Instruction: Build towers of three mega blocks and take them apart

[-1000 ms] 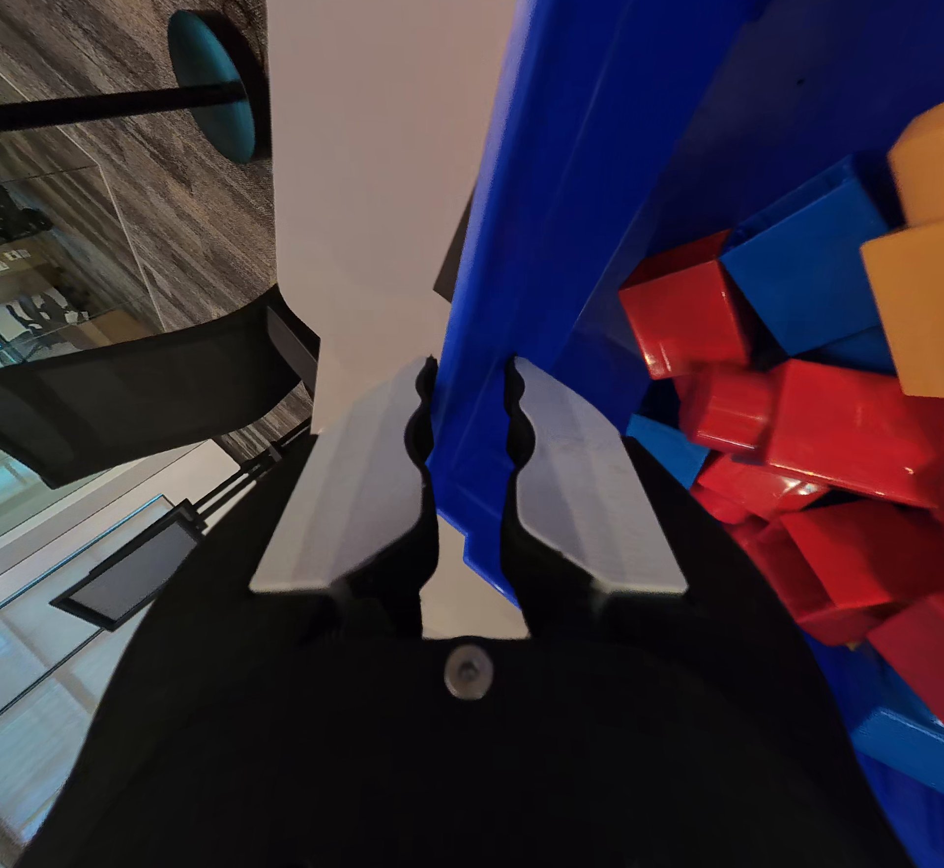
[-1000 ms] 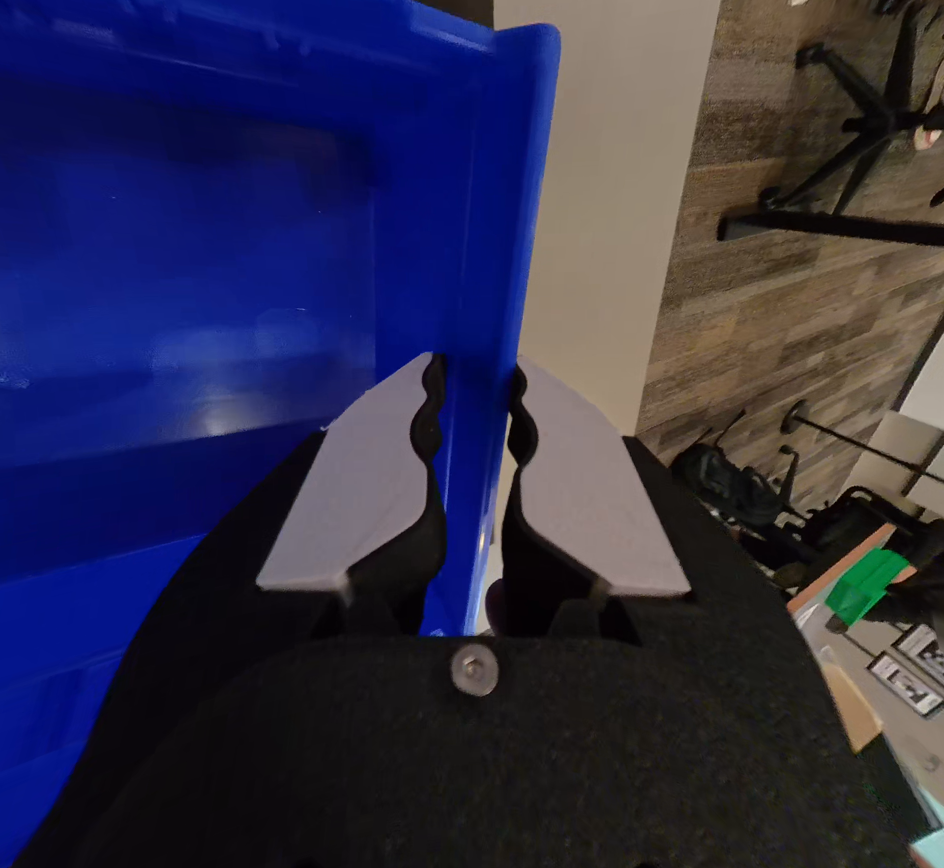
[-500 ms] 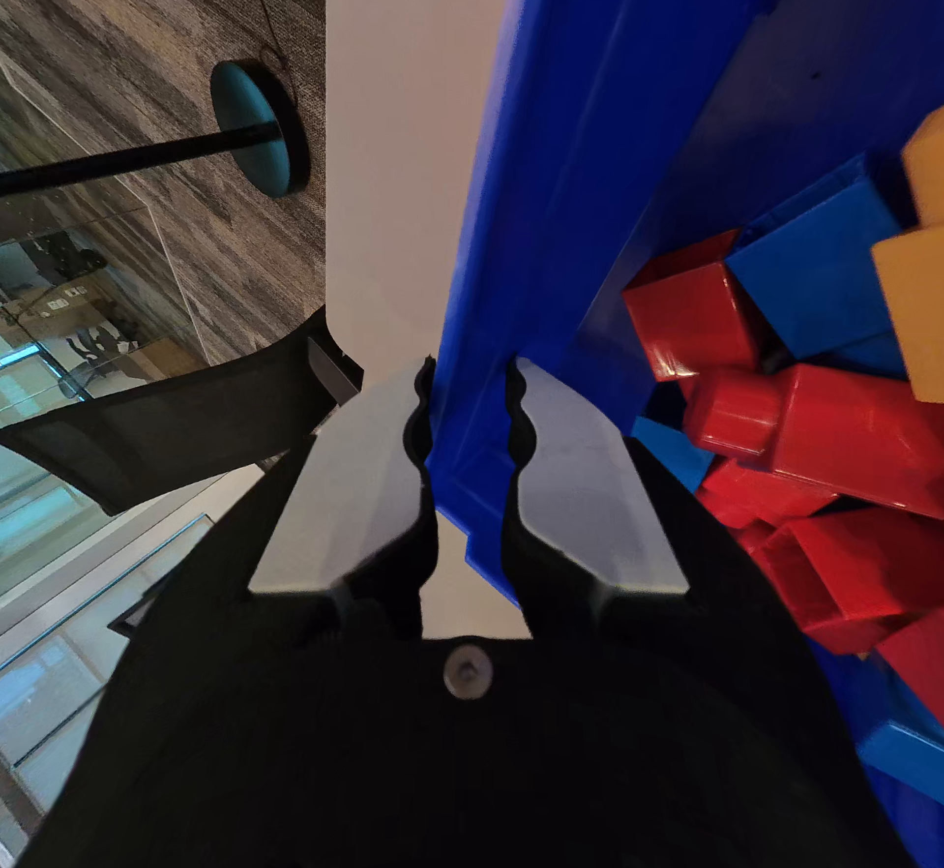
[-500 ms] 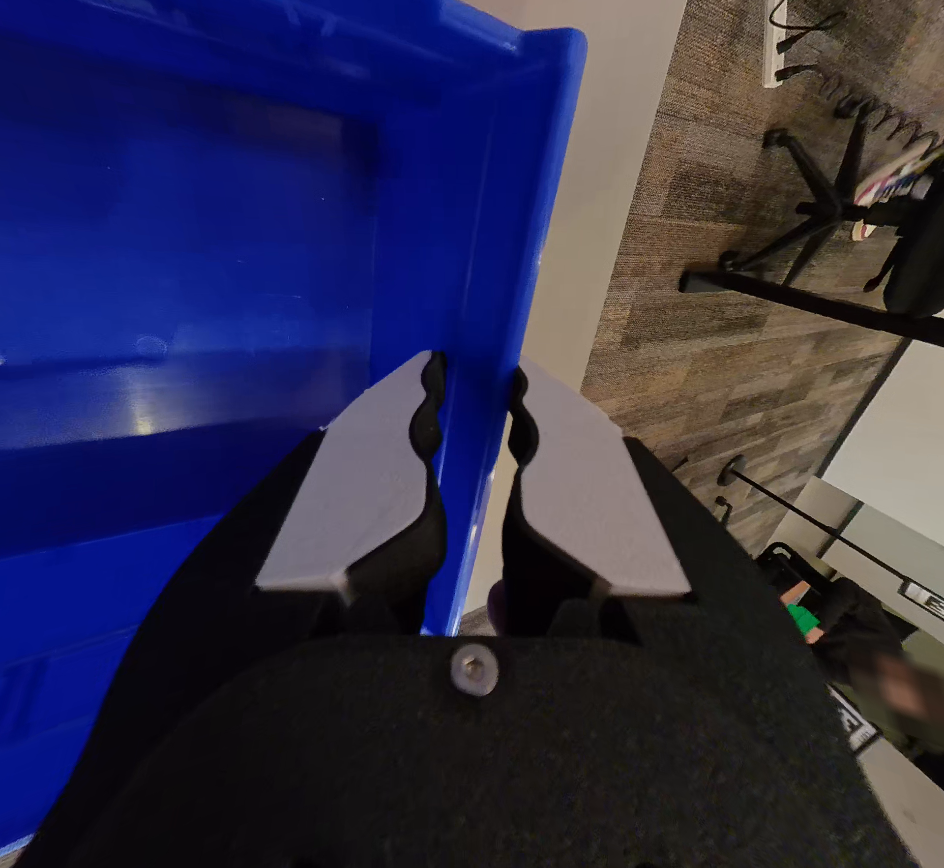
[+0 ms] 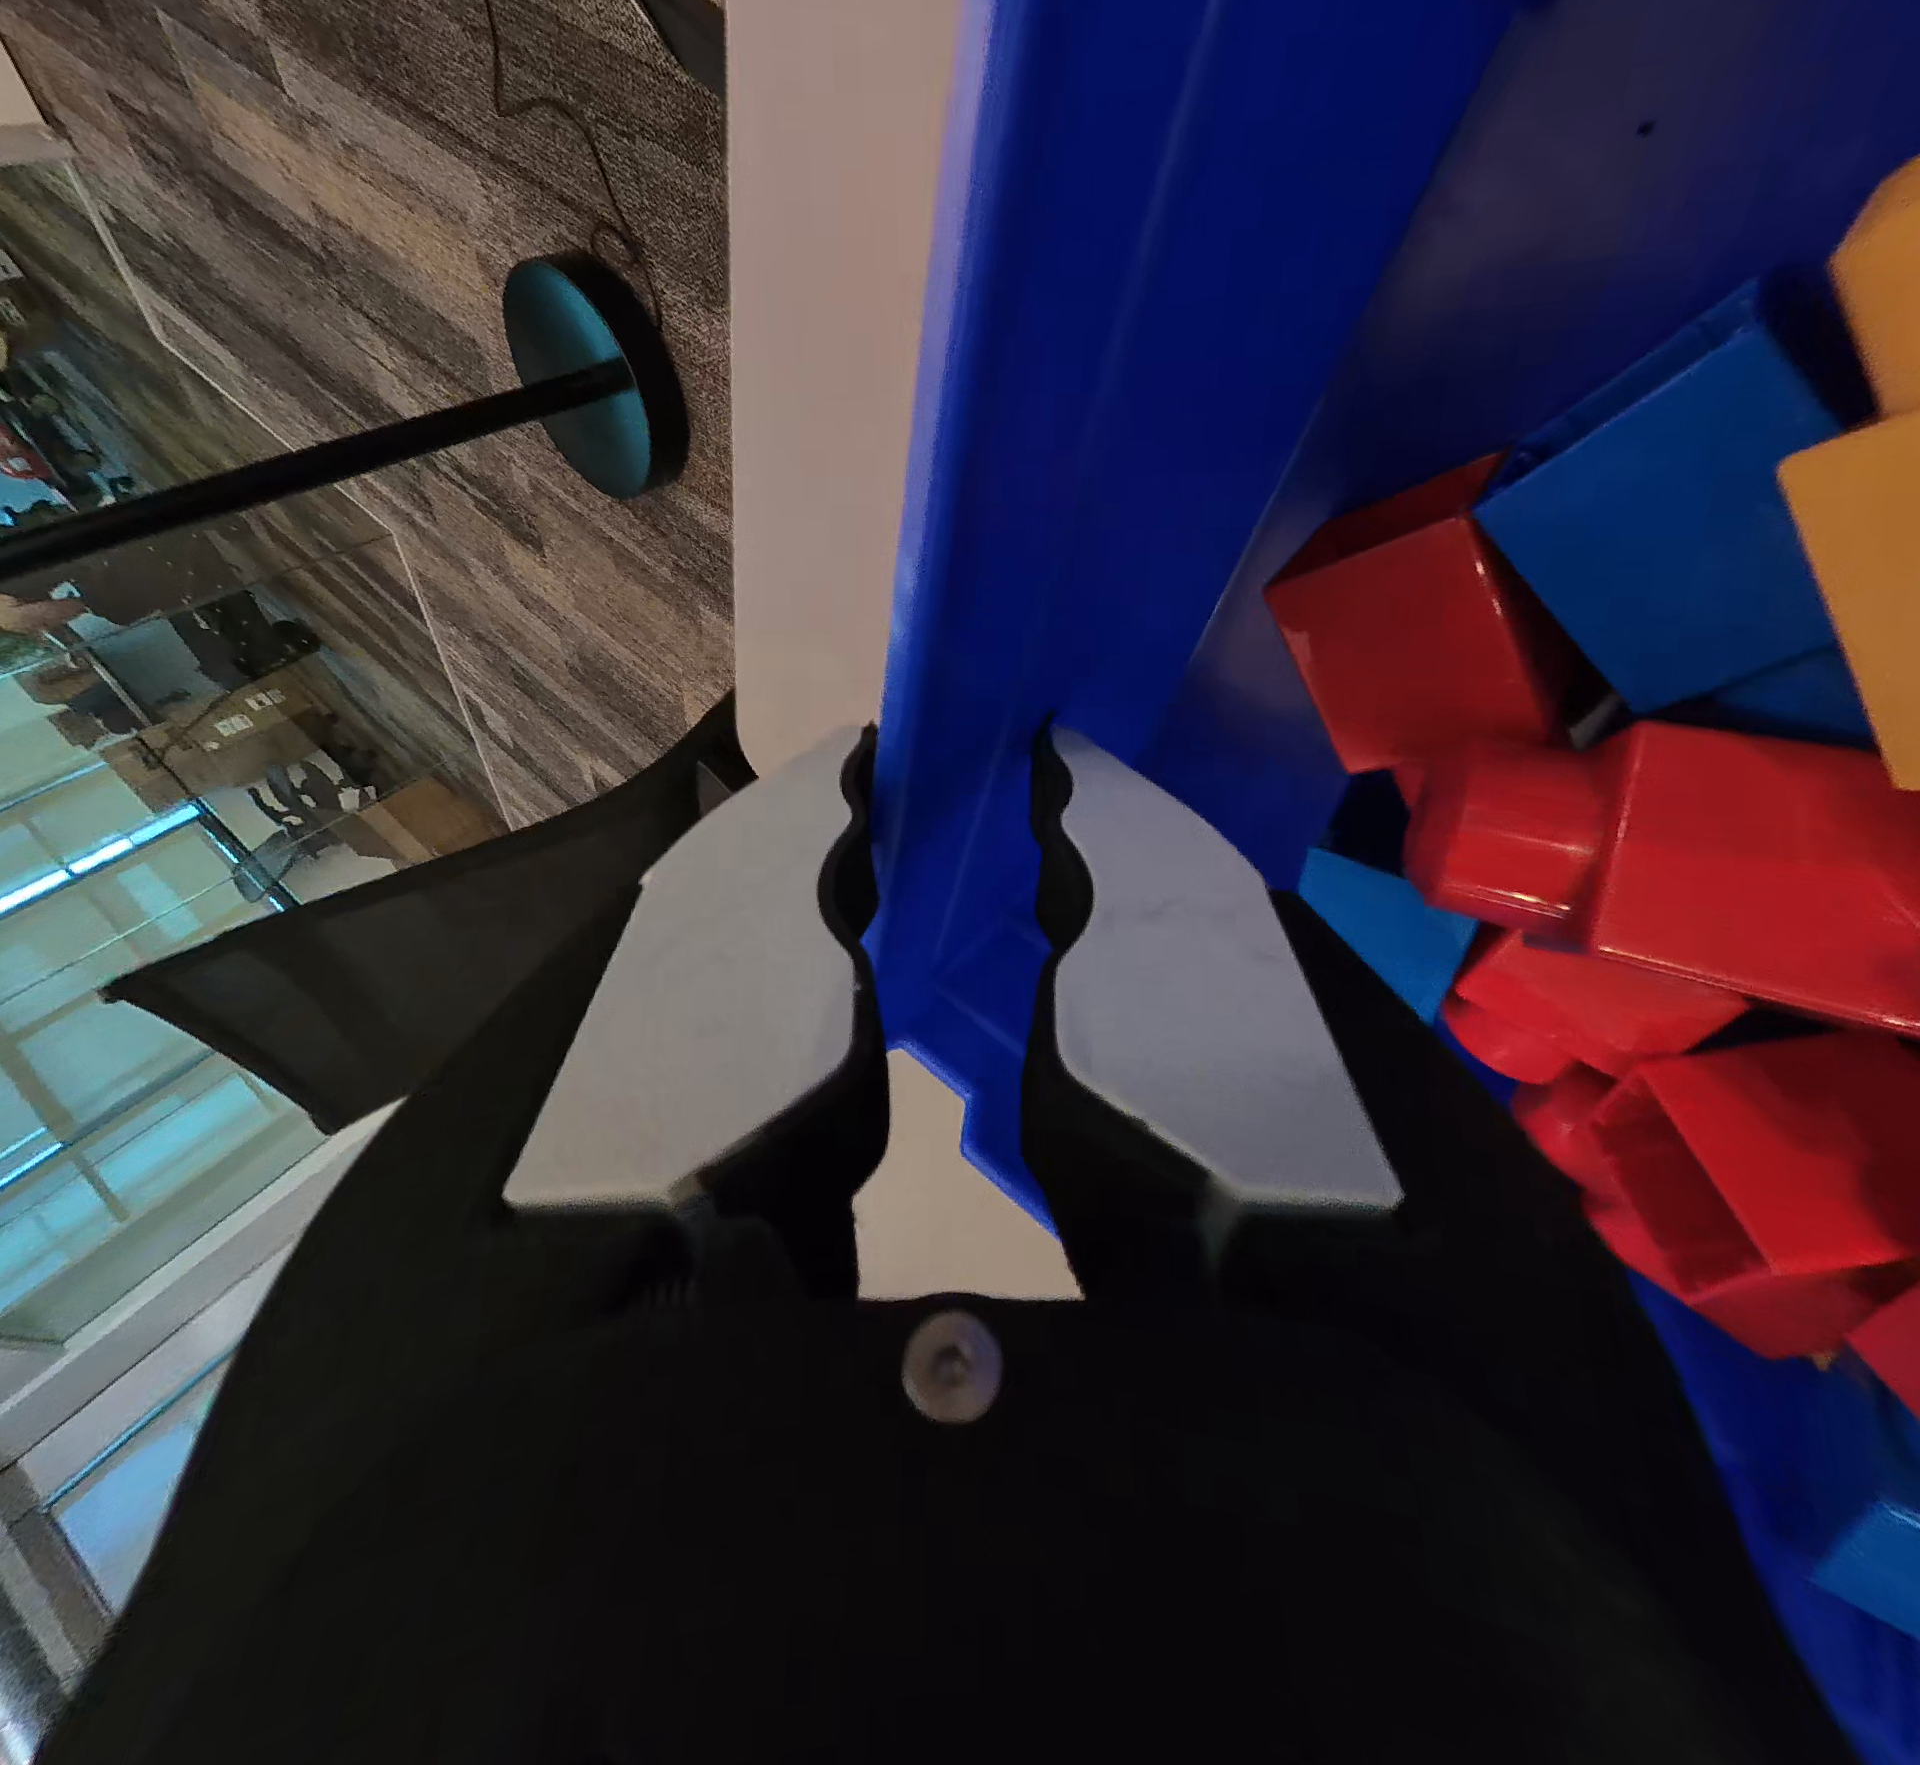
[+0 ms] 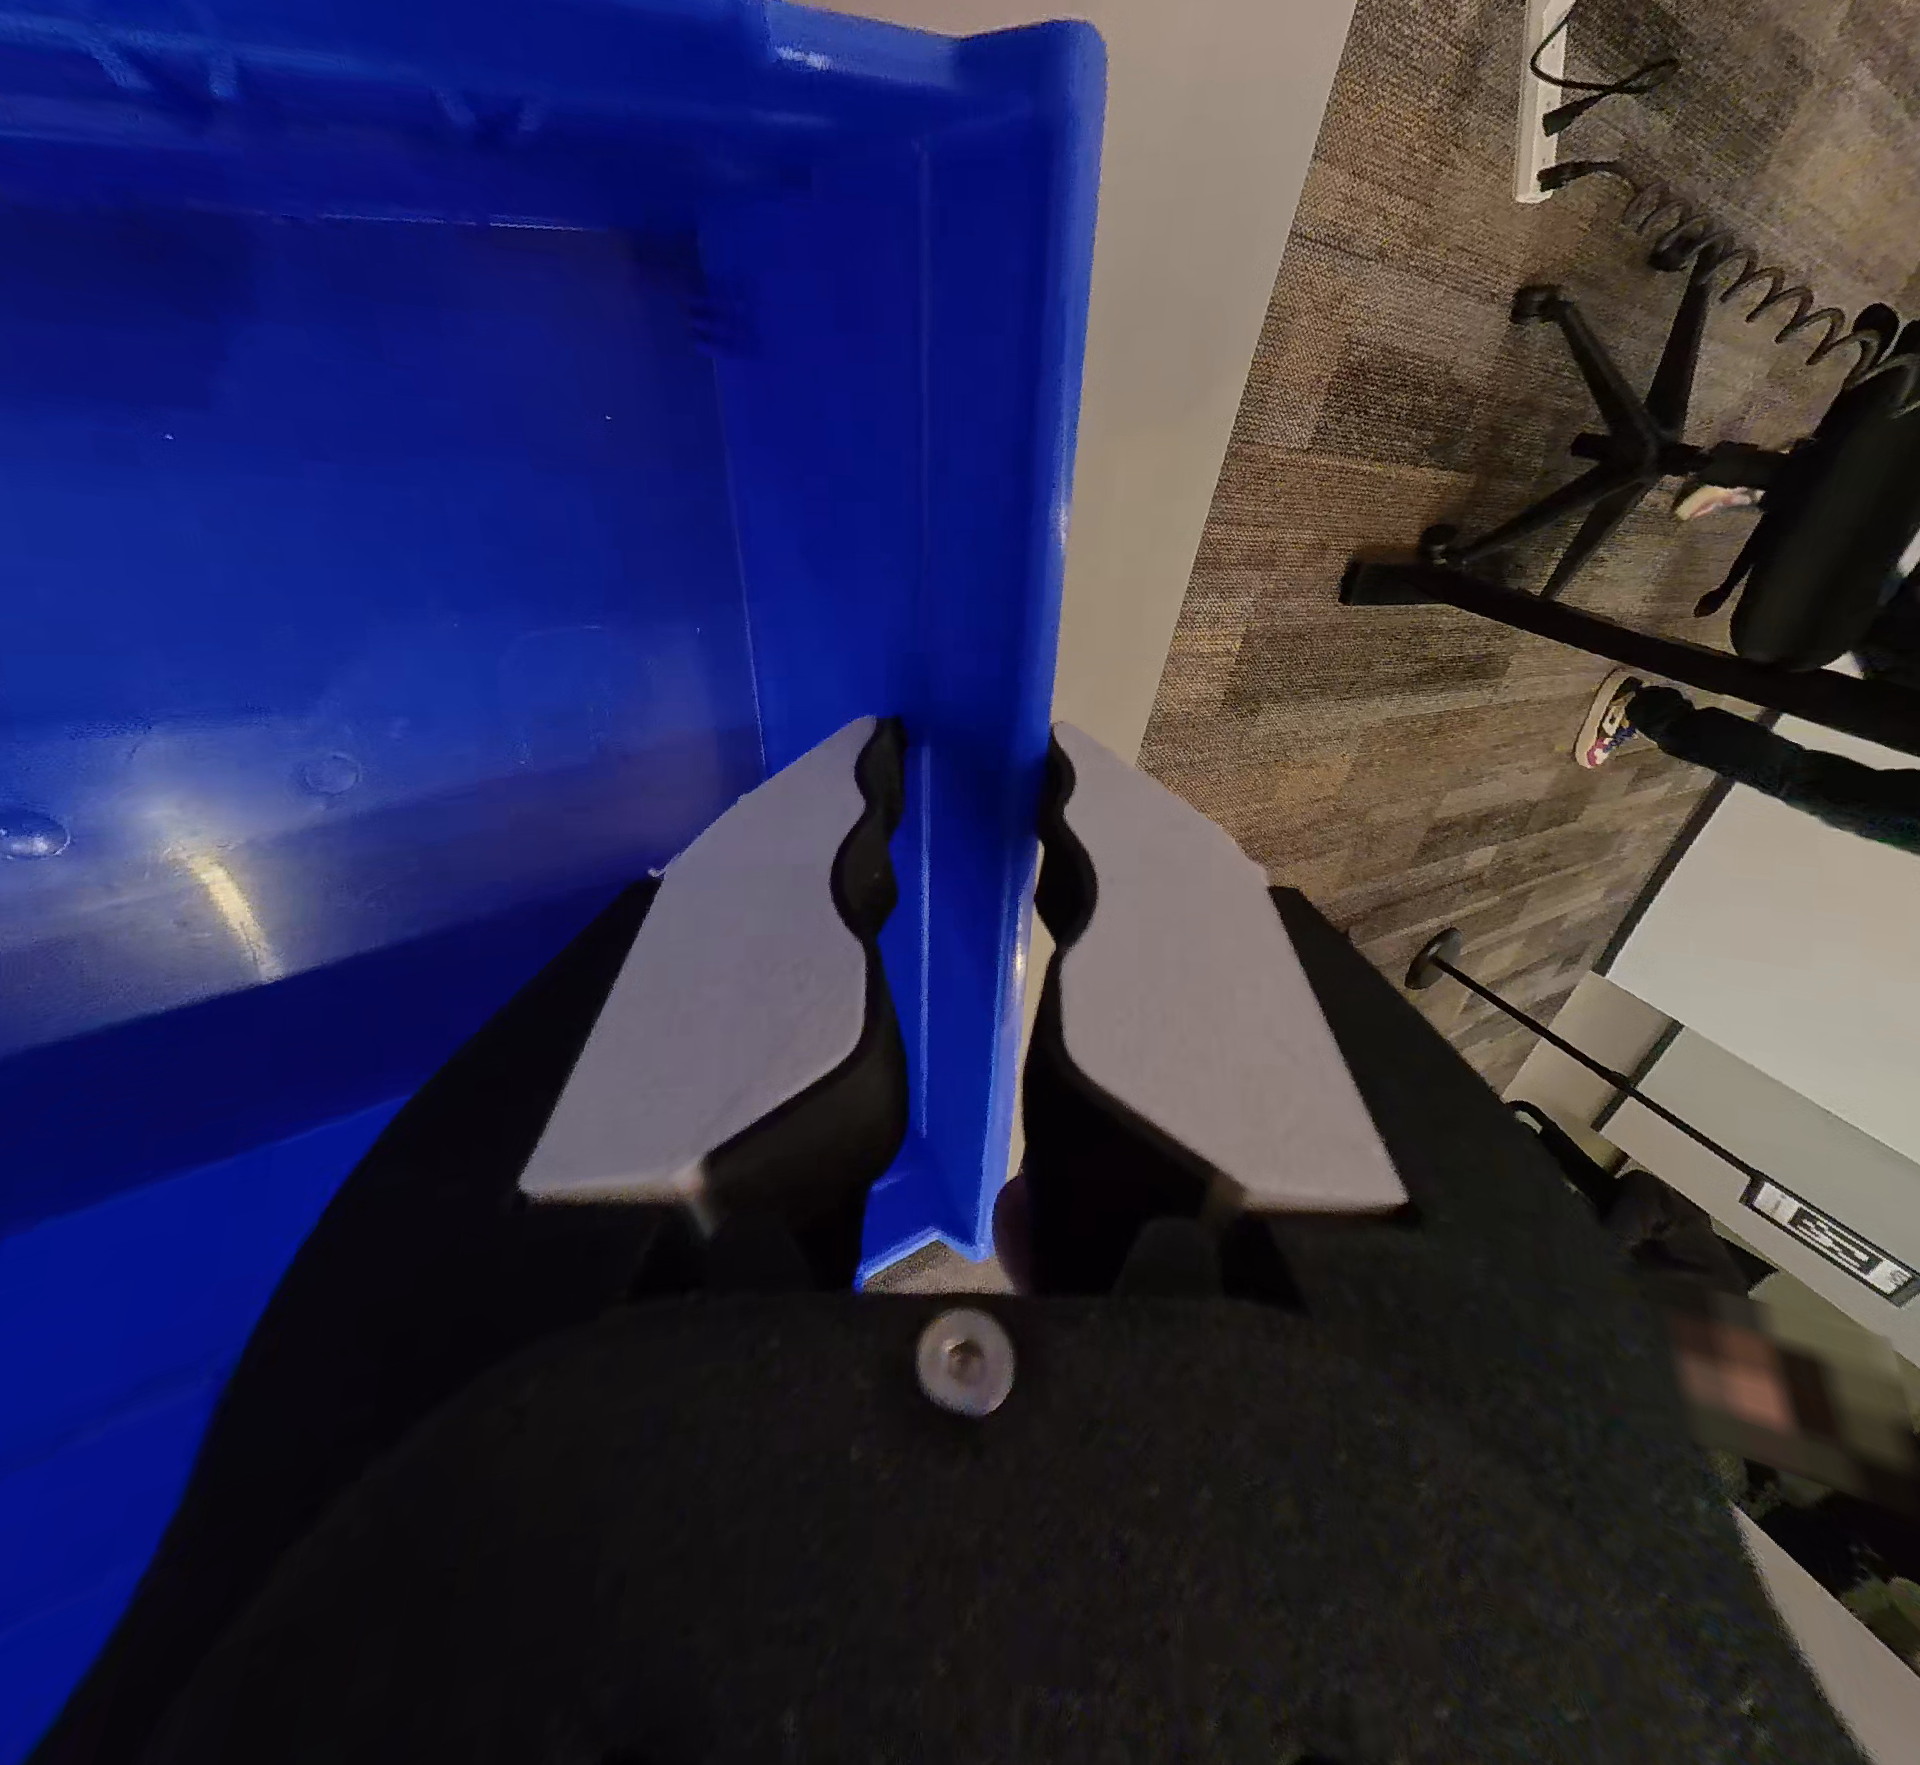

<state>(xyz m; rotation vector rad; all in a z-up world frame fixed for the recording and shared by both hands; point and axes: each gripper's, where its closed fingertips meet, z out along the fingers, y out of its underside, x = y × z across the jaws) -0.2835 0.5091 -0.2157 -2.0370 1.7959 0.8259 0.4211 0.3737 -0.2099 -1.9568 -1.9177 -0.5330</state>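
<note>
Blue plastic fills both views: our left claw [image 5: 954,842] pinches one wall of the blue bin [image 5: 1122,365], and our right claw [image 6: 966,842] pinches another wall. The mega blocks [image 5: 1621,780] lie heaped in the bin, red, blue and yellow. We judge no tower is begun; the bin seems tipped to pour. The white desk [image 5: 821,261] offers narrow room, its edge near the floor [image 5: 364,157].
</note>
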